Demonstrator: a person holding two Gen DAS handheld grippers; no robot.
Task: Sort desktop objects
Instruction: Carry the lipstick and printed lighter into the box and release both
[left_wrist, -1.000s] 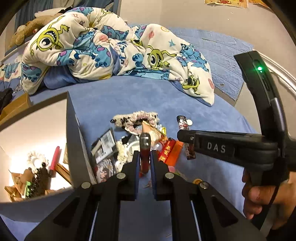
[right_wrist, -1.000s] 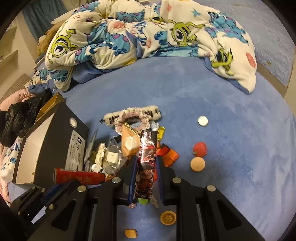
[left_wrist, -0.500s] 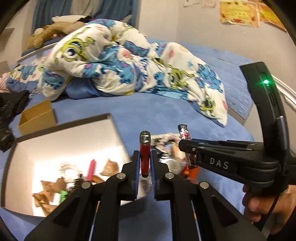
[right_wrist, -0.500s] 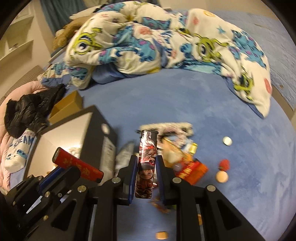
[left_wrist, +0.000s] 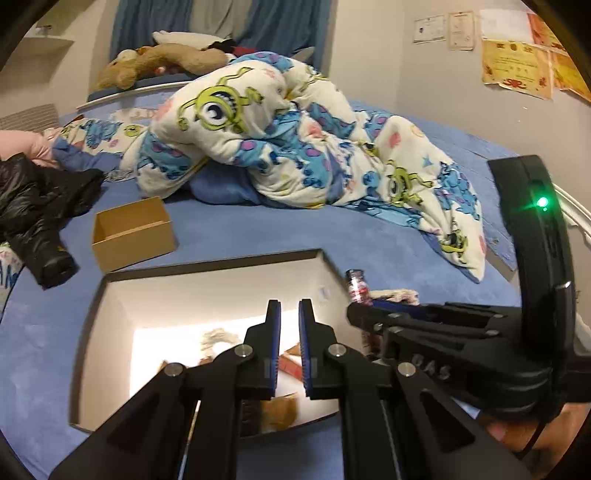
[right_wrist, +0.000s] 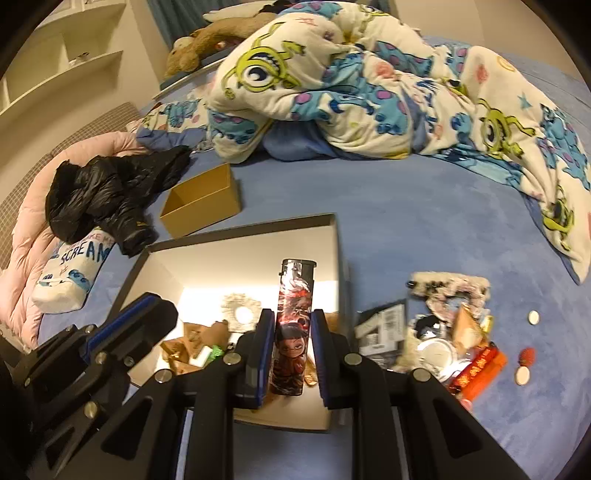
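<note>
My left gripper (left_wrist: 289, 314) hangs over the open black box (left_wrist: 207, 269) with its jaws slightly apart and nothing between them; a red lighter (left_wrist: 290, 365) lies in the box below. My right gripper (right_wrist: 289, 325) is shut on a cartoon-printed lighter (right_wrist: 293, 325), held upright over the same box (right_wrist: 240, 229). That lighter's top (left_wrist: 356, 286) also shows in the left wrist view. The box holds several small items, among them a white scrunchie (right_wrist: 240, 310). A pile of loose objects (right_wrist: 443, 332) lies on the blue bed to the right of the box.
A small brown cardboard box (left_wrist: 133, 232) stands behind the black box. A black jacket (right_wrist: 107, 192) and a printed duvet (right_wrist: 369, 85) lie further back. Coins and a red ball (right_wrist: 526, 356) lie right of the pile.
Both grippers have moved left from the pile to above the black box. The left gripper has let go of the red lighter, which now lies in the box. The right still holds its lighter.
</note>
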